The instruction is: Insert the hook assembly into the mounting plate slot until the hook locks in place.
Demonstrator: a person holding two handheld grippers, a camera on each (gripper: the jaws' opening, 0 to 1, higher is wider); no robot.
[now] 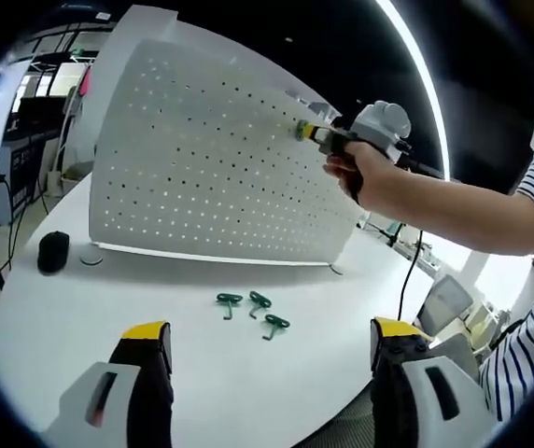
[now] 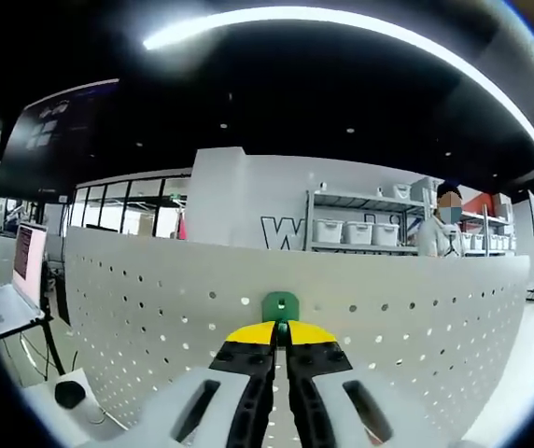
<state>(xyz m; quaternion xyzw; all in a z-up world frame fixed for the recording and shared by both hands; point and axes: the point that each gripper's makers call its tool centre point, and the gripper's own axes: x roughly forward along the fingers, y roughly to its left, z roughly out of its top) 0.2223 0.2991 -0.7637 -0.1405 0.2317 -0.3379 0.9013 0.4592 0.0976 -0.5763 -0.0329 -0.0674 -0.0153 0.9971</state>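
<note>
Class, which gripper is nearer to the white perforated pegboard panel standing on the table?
Right. The right gripper is up against the white perforated pegboard panel, pressing a green hook to it. The left gripper is low over the table, well back.

An open-plan lab or office: glass partitions (image 2: 127, 217), bin-stocked shelving (image 2: 360, 224), desk monitors (image 2: 29, 261).

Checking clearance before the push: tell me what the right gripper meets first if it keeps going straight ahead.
The white pegboard. The right gripper, jaws shut on a green hook, points squarely at it, and the hook seems already at the panel's face, though the exact gap is unclear.
</note>
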